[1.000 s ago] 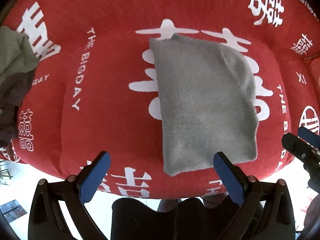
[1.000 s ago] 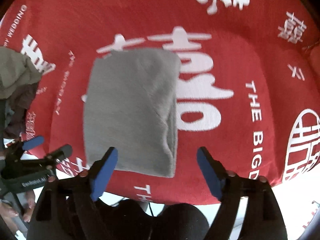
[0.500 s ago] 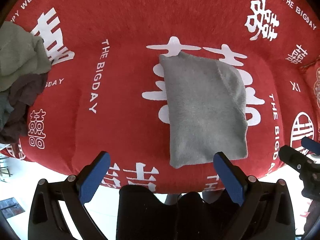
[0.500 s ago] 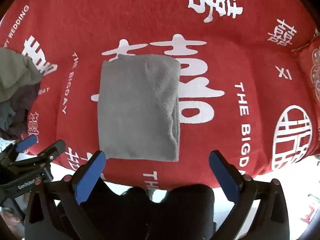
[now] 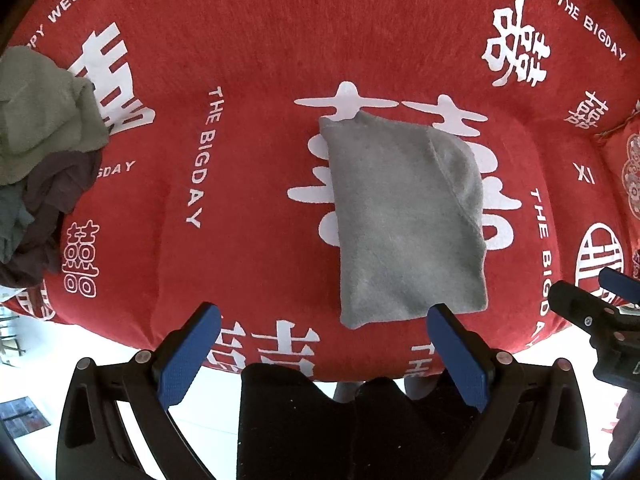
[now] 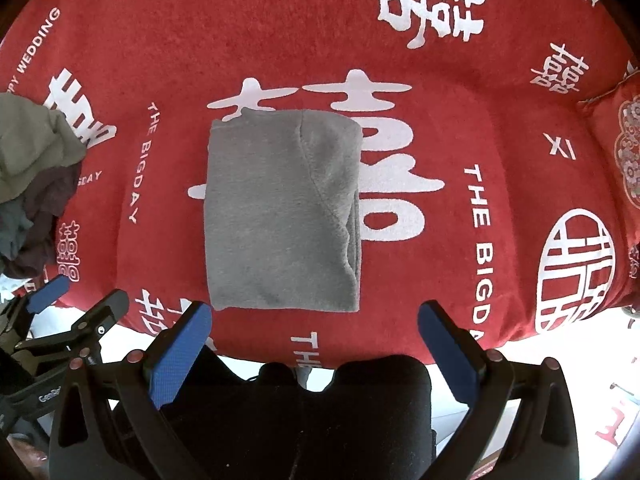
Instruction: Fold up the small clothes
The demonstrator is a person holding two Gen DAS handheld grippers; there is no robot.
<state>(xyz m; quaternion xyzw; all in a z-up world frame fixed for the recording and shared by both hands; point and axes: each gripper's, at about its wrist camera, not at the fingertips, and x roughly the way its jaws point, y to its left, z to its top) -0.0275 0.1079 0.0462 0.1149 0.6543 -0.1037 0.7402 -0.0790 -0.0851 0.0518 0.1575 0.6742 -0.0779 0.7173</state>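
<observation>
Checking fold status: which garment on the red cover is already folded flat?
The grey garment mid-cover, a neat rectangle; the olive, dark brown ones lie crumpled at left.

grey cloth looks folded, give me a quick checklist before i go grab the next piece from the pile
1. Grey cloth lies folded and flat on the red blanket: ok.
2. Its edges line up: not ok, a layer peeks out along the right side.
3. Left gripper open and empty: ok.
4. Right gripper open and empty: ok.
5. Pile of unfolded clothes in view at the left, apart from the grey cloth: ok.
6. Which piece lifts off the pile alone: cannot tell, they overlap.
</observation>
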